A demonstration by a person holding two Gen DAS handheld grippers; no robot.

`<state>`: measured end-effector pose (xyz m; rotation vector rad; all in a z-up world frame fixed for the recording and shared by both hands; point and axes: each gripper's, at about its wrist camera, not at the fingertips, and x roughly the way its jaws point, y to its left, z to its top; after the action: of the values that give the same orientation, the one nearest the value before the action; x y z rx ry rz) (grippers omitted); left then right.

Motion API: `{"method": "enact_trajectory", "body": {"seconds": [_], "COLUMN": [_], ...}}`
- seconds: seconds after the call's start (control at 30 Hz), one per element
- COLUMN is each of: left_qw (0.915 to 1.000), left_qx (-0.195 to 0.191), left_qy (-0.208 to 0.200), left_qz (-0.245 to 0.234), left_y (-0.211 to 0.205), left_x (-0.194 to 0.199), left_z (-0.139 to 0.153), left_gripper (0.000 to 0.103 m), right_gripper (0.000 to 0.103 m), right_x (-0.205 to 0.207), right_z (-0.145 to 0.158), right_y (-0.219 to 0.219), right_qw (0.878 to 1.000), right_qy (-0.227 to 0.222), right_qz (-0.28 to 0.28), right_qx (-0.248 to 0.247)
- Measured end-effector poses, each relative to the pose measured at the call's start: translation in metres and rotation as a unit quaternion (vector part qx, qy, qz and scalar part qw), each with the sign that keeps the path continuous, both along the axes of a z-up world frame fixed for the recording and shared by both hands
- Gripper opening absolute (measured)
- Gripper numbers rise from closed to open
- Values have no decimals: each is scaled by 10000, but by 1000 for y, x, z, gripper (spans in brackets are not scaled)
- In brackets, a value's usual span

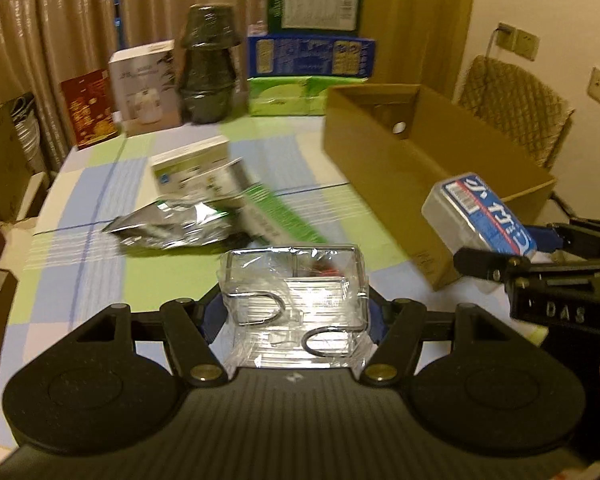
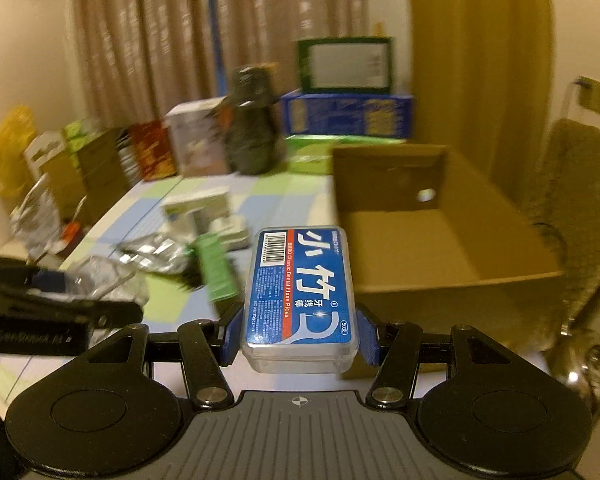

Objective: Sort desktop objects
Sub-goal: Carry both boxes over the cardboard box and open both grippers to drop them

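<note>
My left gripper (image 1: pixel 294 312) is shut on a clear plastic box of binder clips (image 1: pixel 294 300), held above the checked table. My right gripper (image 2: pixel 300 332) is shut on a blue-labelled dental floss pick box (image 2: pixel 302 292), lifted off the table. That floss box (image 1: pixel 480 212) also shows at the right of the left wrist view, beside the open cardboard box (image 1: pixel 412 160). The cardboard box (image 2: pixel 440 232) lies just ahead and right of the floss box, with a round hole in its far wall. The left gripper (image 2: pixel 80 292) appears low at the left of the right wrist view.
A silver foil pouch (image 1: pixel 172 228), a green carton (image 1: pixel 276 216) and a small white carton (image 1: pixel 192 168) lie mid-table. At the far edge stand a white box (image 1: pixel 146 88), dark stacked pots (image 1: pixel 210 64) and blue and green boxes (image 1: pixel 312 60). A chair (image 1: pixel 512 108) stands at the right.
</note>
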<state>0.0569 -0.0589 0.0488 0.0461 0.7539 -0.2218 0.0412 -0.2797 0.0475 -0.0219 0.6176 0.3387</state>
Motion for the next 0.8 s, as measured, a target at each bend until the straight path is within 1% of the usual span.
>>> {"method": "enact_trajectory", "body": {"seconds": [0.2,0.37,0.57,0.8], "left_qw": [9993,9976,9962,9952], "left_qx": [-104,-182,-204,-212], "left_qy": [-87,-142,-170,-121], "left_qz": [-363,-655,-833,-946], "left_y": [-52,-95,-137,-166], "left_x": [9,27,57,86], "left_z": [15,26,30,21], "left_gripper": [62,62,62,62], "right_gripper": [54,54,54,54], "right_x": [12,27,55,85], "right_z": [19,23,20,14], "right_y": [-52,-88,-115,-131], "right_qw": [9985,9971,9963,9957], "right_qy": [-134,-189,-183,-117], "right_qz": [-509,-715,-813,-890], "right_qx": [117,153,199,249]}}
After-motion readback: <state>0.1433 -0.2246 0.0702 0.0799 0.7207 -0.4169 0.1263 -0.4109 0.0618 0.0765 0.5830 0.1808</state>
